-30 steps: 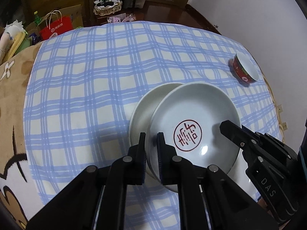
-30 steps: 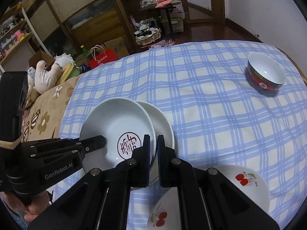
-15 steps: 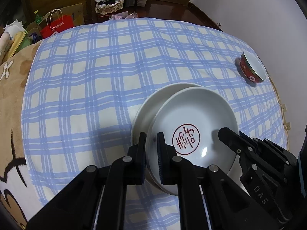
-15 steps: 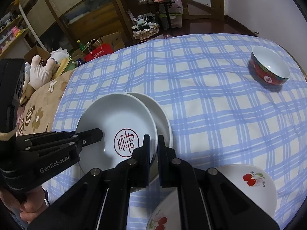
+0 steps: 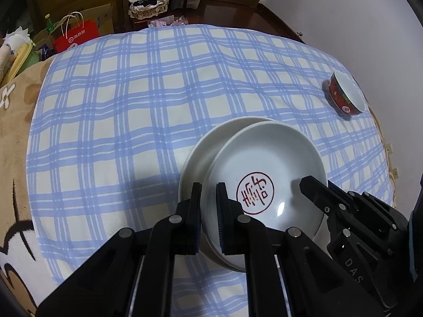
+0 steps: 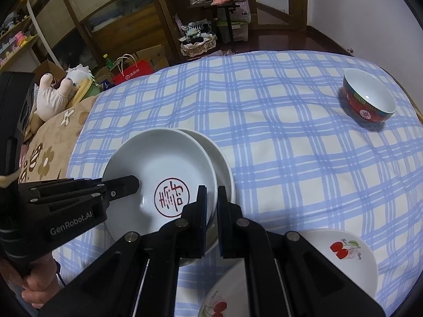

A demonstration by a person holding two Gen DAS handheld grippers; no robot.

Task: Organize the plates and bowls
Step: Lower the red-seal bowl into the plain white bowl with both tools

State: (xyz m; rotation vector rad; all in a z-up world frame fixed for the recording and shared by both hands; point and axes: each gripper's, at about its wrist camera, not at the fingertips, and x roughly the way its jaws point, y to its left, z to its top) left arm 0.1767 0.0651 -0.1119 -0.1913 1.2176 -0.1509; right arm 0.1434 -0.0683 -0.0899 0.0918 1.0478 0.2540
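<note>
The left gripper (image 5: 208, 206) has its fingers clamped on the near left rim of the white plate with the red stamp (image 5: 264, 185), low in the middle of the left wrist view. The right gripper (image 6: 210, 206) has its fingers clamped on the opposite rim of the same plate (image 6: 158, 174), low in the middle of the right wrist view, so both grippers hold one plate. This plate lies tilted on top of a second plain white plate (image 5: 201, 155), which shows only as a crescent behind it and rests on the blue checked cloth (image 5: 132, 92) that covers the worktop. A red bowl (image 6: 368, 97) with a white inside stands upright on the cloth at the upper right of the right wrist view, well apart from the plates. Two white plates with cherry pictures are at the bottom right of this view, one (image 6: 343, 259) near the right gripper and the other (image 6: 219, 298) partly hidden under it. A red paper bag (image 5: 75, 35) stands beyond the worktop at the upper left.
</note>
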